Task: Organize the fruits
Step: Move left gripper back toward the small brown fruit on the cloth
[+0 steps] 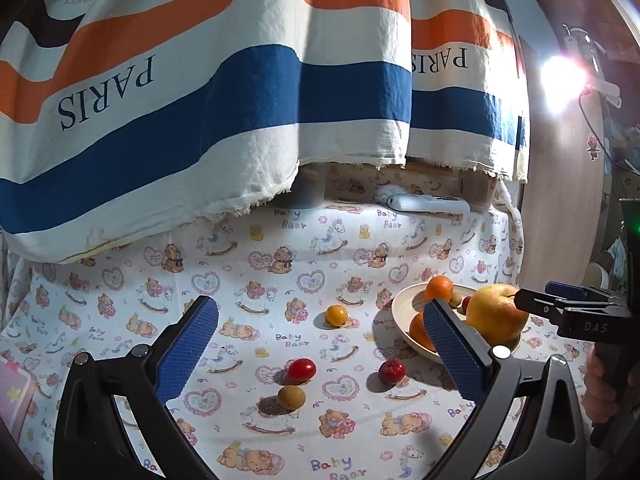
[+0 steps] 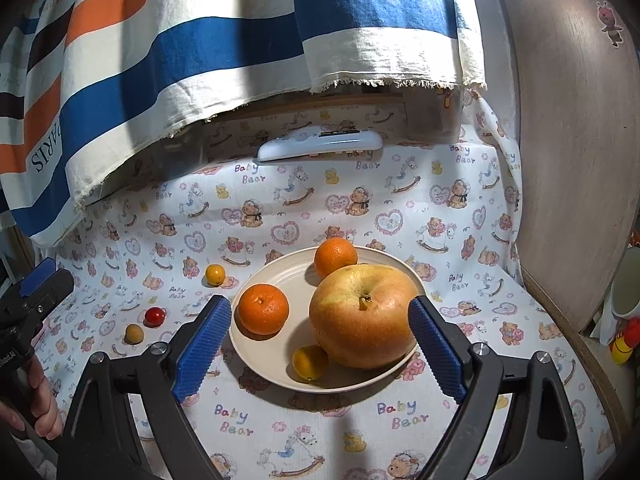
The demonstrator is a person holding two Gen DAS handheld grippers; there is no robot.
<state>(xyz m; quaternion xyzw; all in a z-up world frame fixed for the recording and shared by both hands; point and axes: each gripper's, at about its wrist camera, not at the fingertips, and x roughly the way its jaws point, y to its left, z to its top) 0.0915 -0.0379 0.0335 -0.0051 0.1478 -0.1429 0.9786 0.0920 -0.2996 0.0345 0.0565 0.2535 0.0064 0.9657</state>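
Note:
A cream plate (image 2: 280, 364) holds a big yellow-red apple (image 2: 362, 316), two oranges (image 2: 263, 309) (image 2: 335, 257) and a small yellow fruit (image 2: 309, 362). My right gripper (image 2: 316, 344) is open and empty, its jaws wide over the plate's near side, right pad beside the apple. My left gripper (image 1: 320, 354) is open and empty above loose fruits on the cloth: a red tomato (image 1: 302, 369), a brown round fruit (image 1: 291, 397), a dark red fruit (image 1: 391, 371) and a yellow one (image 1: 336, 315). The plate (image 1: 404, 304) shows at right in the left wrist view.
A white remote (image 2: 320, 145) lies at the back of the bear-print cloth (image 2: 320, 432). A striped "PARIS" fabric (image 1: 200, 100) hangs over the back. A wooden board (image 2: 572, 160) stands at the right, with a cup (image 2: 626, 292) beyond it.

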